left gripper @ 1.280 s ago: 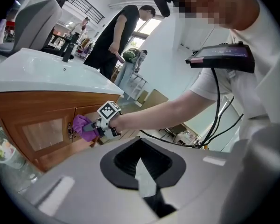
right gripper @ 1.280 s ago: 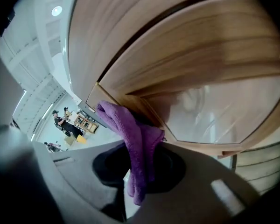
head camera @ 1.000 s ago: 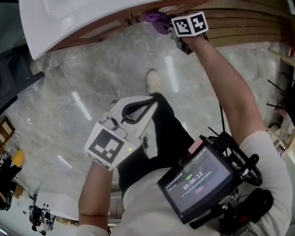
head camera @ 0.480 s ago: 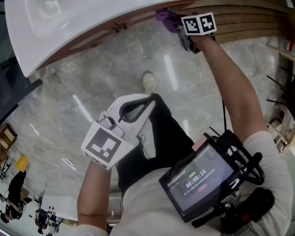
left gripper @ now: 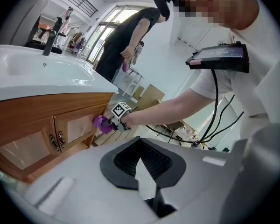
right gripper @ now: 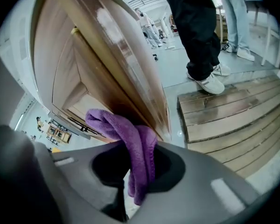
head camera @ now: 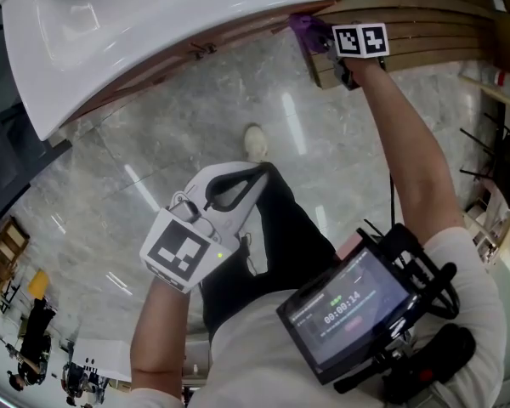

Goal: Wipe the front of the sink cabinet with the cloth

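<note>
The wooden sink cabinet (head camera: 238, 34) runs under the white basin (head camera: 153, 24) at the top of the head view. My right gripper (head camera: 320, 42) is stretched out to the cabinet's right end, shut on a purple cloth (head camera: 303, 29). The cloth (right gripper: 130, 136) is bunched between the jaws and pressed against the cabinet front (right gripper: 107, 64) near its corner. My left gripper (head camera: 259, 177) hangs low by my body, well away from the cabinet, jaws together and holding nothing. From its view the cloth (left gripper: 101, 124) sits on the right door panel, right of the two door handles (left gripper: 56, 141).
A wooden slat platform (head camera: 442, 32) lies right of the cabinet on the grey marble floor (head camera: 178, 117). Another person's legs and shoes (right gripper: 205, 73) stand on the platform (right gripper: 233, 120). A screen device (head camera: 348, 308) hangs at my chest, with cables. My own shoe (head camera: 255, 143) is below the cabinet.
My right gripper has slid the purple cloth rightward along the cabinet front to its right end. The left gripper has stayed where it was.
</note>
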`<state>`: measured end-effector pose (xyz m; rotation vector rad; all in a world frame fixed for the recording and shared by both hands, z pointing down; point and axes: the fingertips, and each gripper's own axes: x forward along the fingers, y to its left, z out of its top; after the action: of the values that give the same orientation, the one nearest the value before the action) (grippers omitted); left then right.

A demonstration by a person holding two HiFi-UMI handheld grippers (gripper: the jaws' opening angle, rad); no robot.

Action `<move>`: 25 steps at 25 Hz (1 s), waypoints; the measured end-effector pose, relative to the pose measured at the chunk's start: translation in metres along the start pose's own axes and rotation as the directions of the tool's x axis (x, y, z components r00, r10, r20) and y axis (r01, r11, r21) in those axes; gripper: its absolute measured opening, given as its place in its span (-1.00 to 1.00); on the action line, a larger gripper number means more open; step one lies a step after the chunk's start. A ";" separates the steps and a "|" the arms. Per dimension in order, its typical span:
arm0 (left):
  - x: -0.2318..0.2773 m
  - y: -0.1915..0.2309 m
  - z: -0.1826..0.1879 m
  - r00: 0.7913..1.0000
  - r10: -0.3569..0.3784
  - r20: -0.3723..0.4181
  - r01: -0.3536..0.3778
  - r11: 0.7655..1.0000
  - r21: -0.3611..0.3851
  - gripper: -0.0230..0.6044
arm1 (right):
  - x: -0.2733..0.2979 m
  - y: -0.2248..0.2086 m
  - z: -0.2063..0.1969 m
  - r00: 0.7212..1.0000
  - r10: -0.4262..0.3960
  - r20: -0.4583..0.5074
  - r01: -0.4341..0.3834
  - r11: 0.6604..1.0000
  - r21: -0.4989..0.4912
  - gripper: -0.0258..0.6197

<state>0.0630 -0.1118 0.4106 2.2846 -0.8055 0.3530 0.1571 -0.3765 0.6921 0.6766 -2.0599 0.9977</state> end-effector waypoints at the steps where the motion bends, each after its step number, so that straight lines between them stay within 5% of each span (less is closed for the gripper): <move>1: -0.001 0.001 -0.002 1.000 0.001 0.001 -0.001 1.000 0.003 -0.92 | -0.002 -0.005 -0.002 1.000 -0.018 0.002 0.018 1.000 0.008 -0.73; 7: -0.016 0.003 -0.006 1.000 0.013 0.022 -0.012 1.000 -0.017 -0.92 | -0.012 -0.022 -0.020 0.993 -0.119 0.009 0.119 0.991 0.059 -0.73; 13: -0.046 0.000 -0.021 0.998 0.032 0.050 -0.030 0.999 -0.024 -0.92 | 0.000 0.027 -0.058 0.996 -0.084 -0.004 0.084 0.995 0.054 -0.73; 20: -0.108 0.005 -0.055 0.993 0.084 0.082 -0.079 0.995 -0.052 -0.92 | 0.061 0.158 -0.098 0.996 0.067 -0.062 -0.067 0.998 -0.004 -0.73; 25: -0.163 0.023 -0.087 0.982 0.149 0.115 -0.140 0.986 -0.088 -0.92 | 0.135 0.285 -0.117 0.968 0.210 -0.137 -0.221 0.973 -0.073 -0.73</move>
<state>-0.0797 0.0074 0.4128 2.1951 -1.0324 0.2445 -0.0793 -0.1399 0.7277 0.3386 -2.0805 1.0361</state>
